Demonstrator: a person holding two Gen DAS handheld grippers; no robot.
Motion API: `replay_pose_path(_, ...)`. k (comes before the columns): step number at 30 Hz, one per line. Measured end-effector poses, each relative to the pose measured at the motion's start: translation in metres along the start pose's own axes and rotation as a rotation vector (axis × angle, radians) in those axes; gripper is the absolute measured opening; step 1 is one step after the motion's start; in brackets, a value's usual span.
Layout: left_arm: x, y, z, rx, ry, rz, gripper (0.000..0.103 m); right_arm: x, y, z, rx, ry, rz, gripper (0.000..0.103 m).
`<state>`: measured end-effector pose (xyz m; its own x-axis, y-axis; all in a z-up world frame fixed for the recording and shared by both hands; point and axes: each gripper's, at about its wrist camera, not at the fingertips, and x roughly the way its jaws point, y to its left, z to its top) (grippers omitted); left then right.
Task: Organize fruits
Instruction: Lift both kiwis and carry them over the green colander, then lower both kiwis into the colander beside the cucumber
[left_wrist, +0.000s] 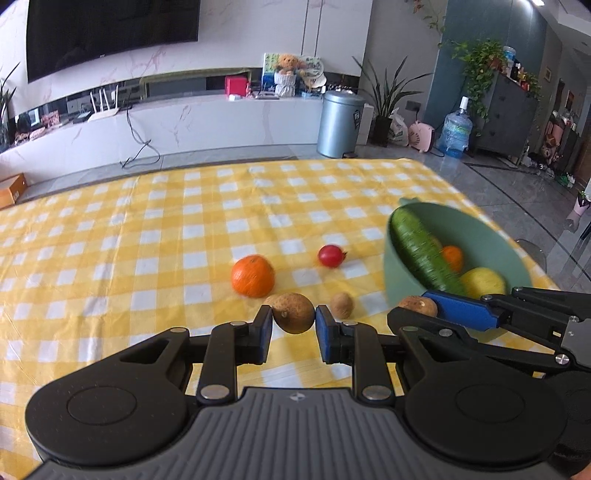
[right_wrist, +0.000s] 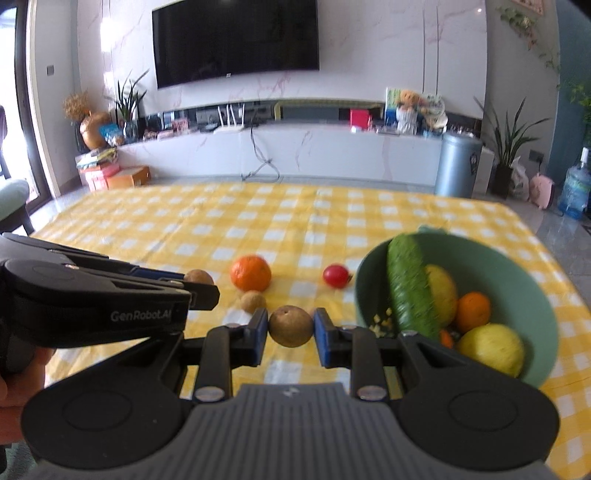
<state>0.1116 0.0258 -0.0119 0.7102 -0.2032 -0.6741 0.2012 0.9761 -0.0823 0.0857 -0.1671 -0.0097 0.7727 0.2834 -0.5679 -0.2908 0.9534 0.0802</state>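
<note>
Roughly by size: table (right_wrist: 258, 206) under yellow check cloth; green bowl (right_wrist: 524, 266) at its right side, holding cucumber (right_wrist: 408, 288), lemons, small orange. Loose on the cloth: orange (right_wrist: 250, 272), cherry tomato (right_wrist: 335, 275), one brown longan (right_wrist: 253, 301). Left gripper (left_wrist: 293, 319) pinches a brown longan (left_wrist: 293, 313) across its middle; right gripper (right_wrist: 291, 326) likewise clamps its own longan (right_wrist: 290, 326). We judge them light, thin-shelled, round and prone to roll; hold at the widest girth, gentle squeeze.
</note>
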Motion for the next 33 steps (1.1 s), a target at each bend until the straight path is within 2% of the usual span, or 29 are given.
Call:
replay_pose_path(8, -0.019, -0.033, 0.012, 0.037, -0.043, -0.02, 0.027, -0.033, -0.025, 0.006, 0.027, -0.078, -0.064, 0.023)
replay_pose_path(15, -0.018, -0.067, 0.02, 0.082, -0.053, -0.077, 0.028, -0.052, -0.063, 0.007, 0.066, -0.113, -0.15, 0.023)
replay_pose_path(23, -0.006, -0.098, 0.027, 0.107, -0.048, -0.139, 0.028, -0.053, -0.102, 0.006, 0.072, -0.097, -0.238, 0.023)
replay_pose_path(33, 0.029, -0.115, 0.03, 0.125, 0.01, -0.162, 0.027, -0.032, -0.123, -0.003, 0.132, -0.006, -0.233, 0.023)
